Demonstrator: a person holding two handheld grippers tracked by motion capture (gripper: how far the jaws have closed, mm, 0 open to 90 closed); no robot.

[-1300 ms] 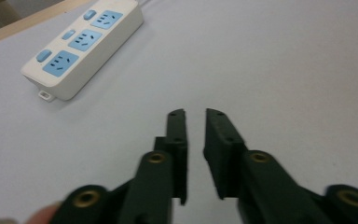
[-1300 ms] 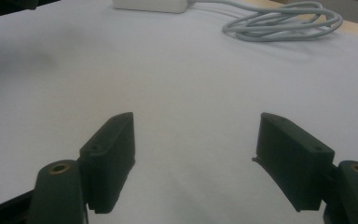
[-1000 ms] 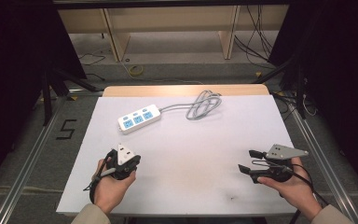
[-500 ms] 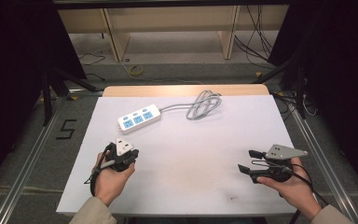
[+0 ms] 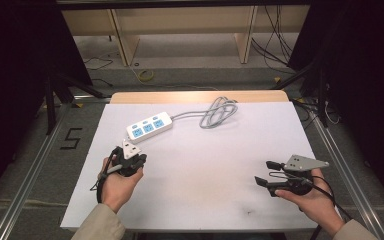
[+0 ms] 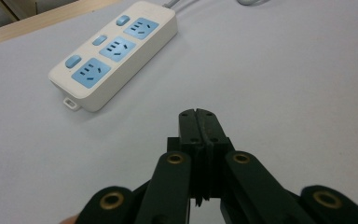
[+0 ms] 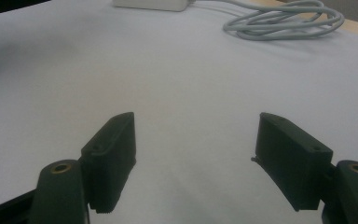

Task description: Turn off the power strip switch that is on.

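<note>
Left claw (image 6: 199,119): jaws pressed together, empty, just above the white table (image 5: 220,165), near the power strip.
Right claw (image 7: 196,158): jaws wide apart, nothing between them.
Power strip (image 5: 149,127): far left part of the table, its grey cord (image 5: 219,112) coiled beside it.

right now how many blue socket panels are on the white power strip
3, in a row along the white plastic power strip: near blue socket panel at the end by the mounting tab, middle one, far one by the grey cable. None look hidden.
</note>
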